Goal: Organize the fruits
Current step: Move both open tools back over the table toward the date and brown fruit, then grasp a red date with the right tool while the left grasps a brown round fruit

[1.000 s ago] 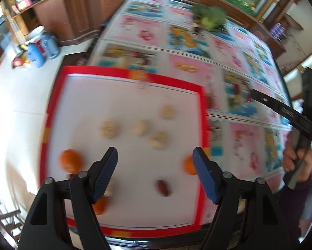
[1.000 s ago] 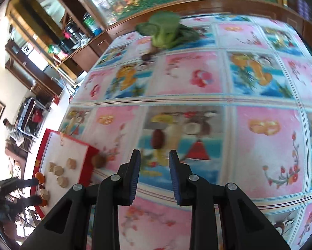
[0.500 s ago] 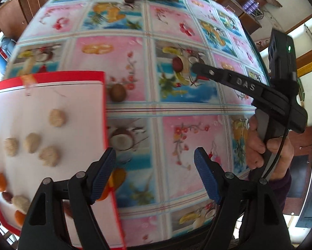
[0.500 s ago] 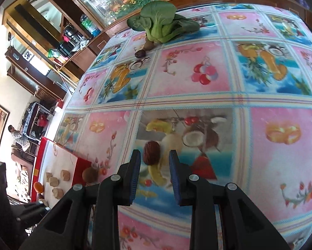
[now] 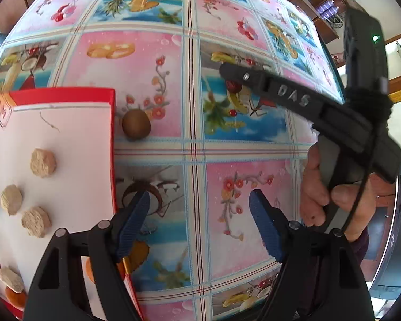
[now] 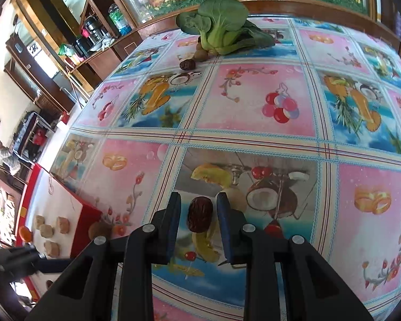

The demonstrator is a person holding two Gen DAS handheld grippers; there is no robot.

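Dark red wrinkled date (image 6: 199, 214) now lies between the narrow, not touching jaws of the right gripper (image 6: 197, 223), at 6 o'clock; earlier it was ahead. Left gripper (image 5: 199, 220) stays released above the fruit-printed tablecloth (image 5: 152, 61).

Each camera sits on a gripper and looks steeply down at the table (image 5: 152, 61), quite close. Both views share the red tray's corner (image 5: 104, 93) (image 6: 89, 210) and the brown fruit (image 5: 136, 125) (image 6: 98, 230) beside it, maybe a kiwi.
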